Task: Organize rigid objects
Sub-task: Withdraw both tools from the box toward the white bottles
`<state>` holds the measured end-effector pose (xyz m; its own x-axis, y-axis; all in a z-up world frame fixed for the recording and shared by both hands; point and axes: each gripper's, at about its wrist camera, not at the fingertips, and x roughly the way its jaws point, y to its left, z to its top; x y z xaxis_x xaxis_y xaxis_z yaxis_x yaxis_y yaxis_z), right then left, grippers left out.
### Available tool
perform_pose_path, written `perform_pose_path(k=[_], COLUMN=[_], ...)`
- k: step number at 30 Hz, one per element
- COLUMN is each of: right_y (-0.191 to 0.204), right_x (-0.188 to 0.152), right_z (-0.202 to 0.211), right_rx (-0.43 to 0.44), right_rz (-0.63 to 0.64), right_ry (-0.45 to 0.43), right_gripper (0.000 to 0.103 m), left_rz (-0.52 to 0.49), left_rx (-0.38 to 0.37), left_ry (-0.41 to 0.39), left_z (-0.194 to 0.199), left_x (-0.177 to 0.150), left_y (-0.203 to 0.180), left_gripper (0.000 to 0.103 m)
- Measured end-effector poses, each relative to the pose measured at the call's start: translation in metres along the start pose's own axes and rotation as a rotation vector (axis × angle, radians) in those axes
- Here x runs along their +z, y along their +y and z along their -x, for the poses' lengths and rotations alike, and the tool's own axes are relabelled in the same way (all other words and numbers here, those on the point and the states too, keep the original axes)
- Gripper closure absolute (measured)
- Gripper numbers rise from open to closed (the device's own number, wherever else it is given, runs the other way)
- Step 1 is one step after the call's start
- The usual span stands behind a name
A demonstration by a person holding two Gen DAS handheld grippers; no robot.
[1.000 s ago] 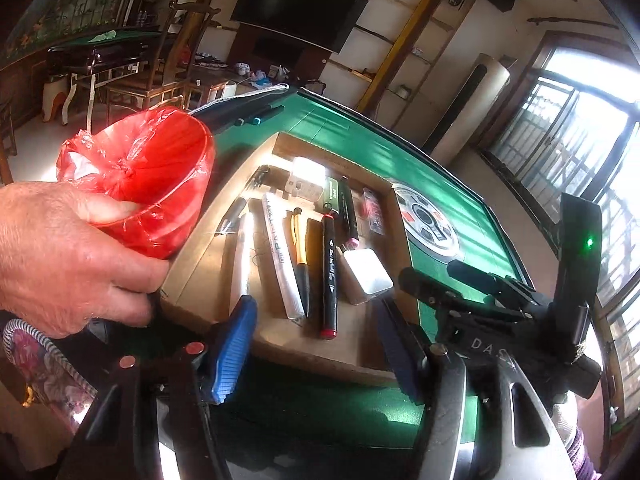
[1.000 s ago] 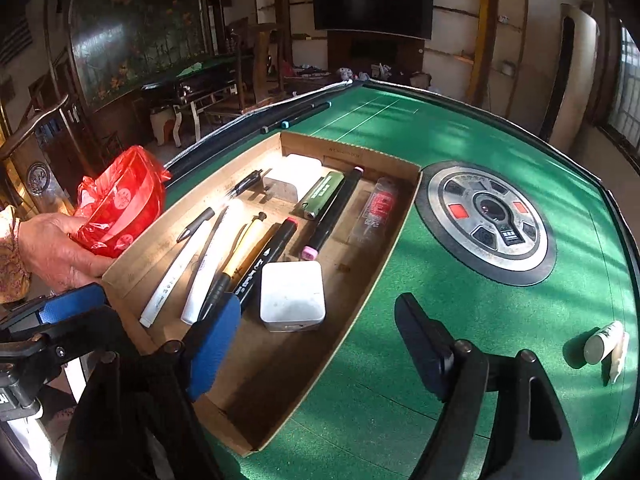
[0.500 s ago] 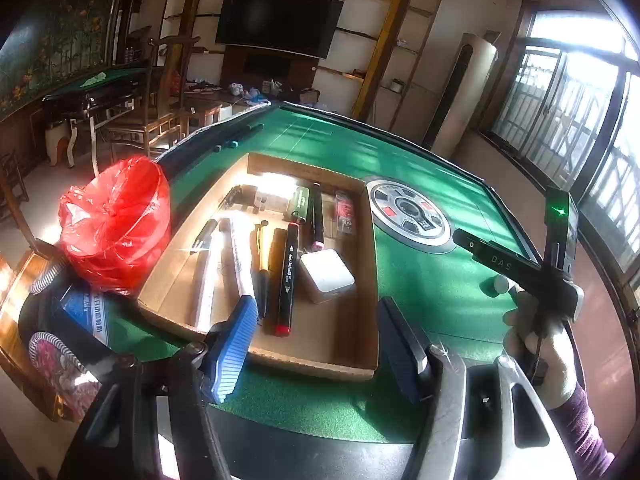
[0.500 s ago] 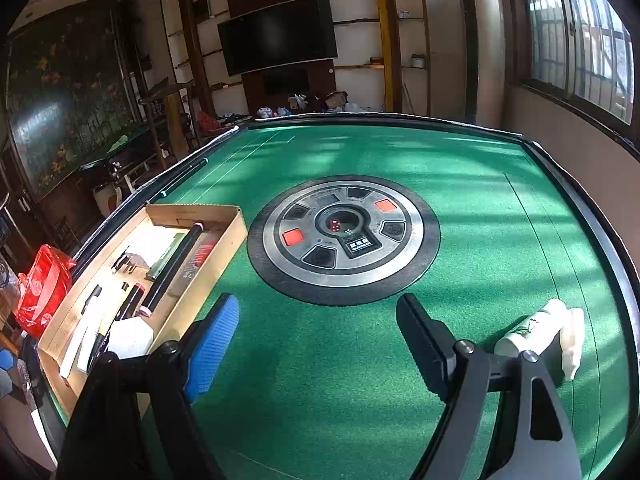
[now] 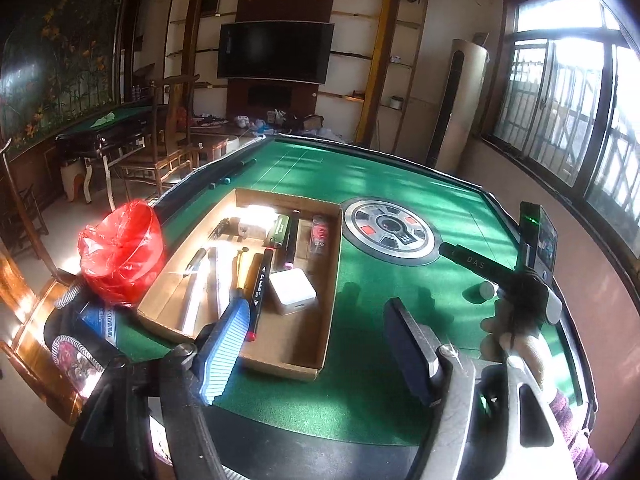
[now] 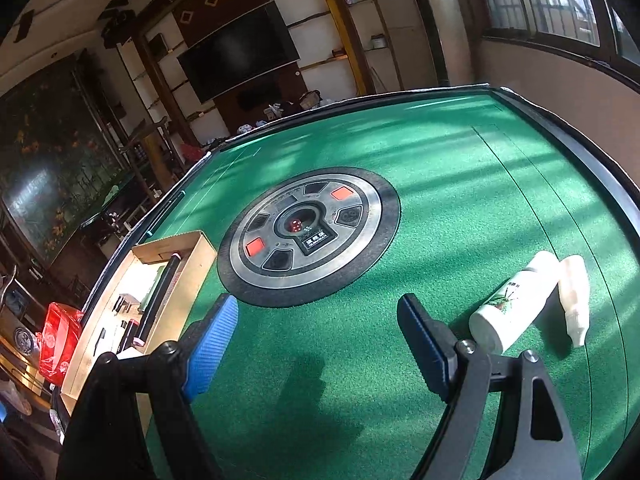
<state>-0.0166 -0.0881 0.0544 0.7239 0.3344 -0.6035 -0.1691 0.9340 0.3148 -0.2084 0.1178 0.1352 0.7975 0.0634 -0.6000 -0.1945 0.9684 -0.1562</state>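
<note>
A shallow cardboard tray (image 5: 334, 280) lies on the green table and holds several pens and markers, a white charger block (image 5: 291, 293) and a small red packet. My left gripper (image 5: 316, 340) is open and empty, hovering above the tray's near end. My right gripper (image 6: 320, 340) is open and empty over bare green felt. A white bottle (image 6: 516, 304) lies on its side just right of its right finger, with a paler cap or tube (image 6: 574, 300) beside it. The tray shows at far left in the right wrist view (image 6: 200, 256).
A round metal dice console (image 6: 308, 232) sits in the table's middle. A red plastic bag (image 5: 120, 254) sits off the table's left edge beside the tray. The other hand-held gripper and hand (image 5: 516, 292) show at right in the left wrist view.
The left gripper has pulled back and risen; the hand holding the red bag is gone. The right gripper has swung right from the tray toward the white bottle, which now lies closer.
</note>
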Motion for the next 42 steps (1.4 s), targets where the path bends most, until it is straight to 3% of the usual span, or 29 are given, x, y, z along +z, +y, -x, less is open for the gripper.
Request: perform_pose_path(k=[8, 15, 22, 27, 33, 42], right_y=[0.007, 0.004, 0.013, 0.007, -0.002, -0.042], right_x=[-0.005, -0.006, -0.01, -0.015, -0.025, -0.023], right_z=[-0.005, -0.005, 0.003, 0.021, 0.046, 0.071], right_rx=[-0.043, -0.089, -0.177, -0.18, -0.167, -0.204], right_rz=[0.051, 0.058, 0.132, 0.092, 0.073, 0.024], right_ry=[0.007, -0.005, -0.069, -0.064, -0.045, -0.044], right_gripper=[0.022, 0.022, 0.022, 0.022, 0.019, 0.019], left_rz=[-0.048, 0.001, -0.057, -0.106, -0.171, -0.177], left_rx=[-0.022, -0.035, -0.021, -0.008, 0.061, 0.07], left_ry=[0.013, 0.057, 0.1, 0.083, 0.035, 0.083], left_z=[-0.01, -0.038, -0.063, -0.062, -0.057, -0.065], left_x=[-0.008, -0.005, 0.0, -0.002, 0.0, -0.002], left_y=[-0.002, 0.016, 0.011, 0.005, -0.001, -0.005], left_gripper=[0.016, 0.015, 0.015, 0.015, 0.013, 0.012])
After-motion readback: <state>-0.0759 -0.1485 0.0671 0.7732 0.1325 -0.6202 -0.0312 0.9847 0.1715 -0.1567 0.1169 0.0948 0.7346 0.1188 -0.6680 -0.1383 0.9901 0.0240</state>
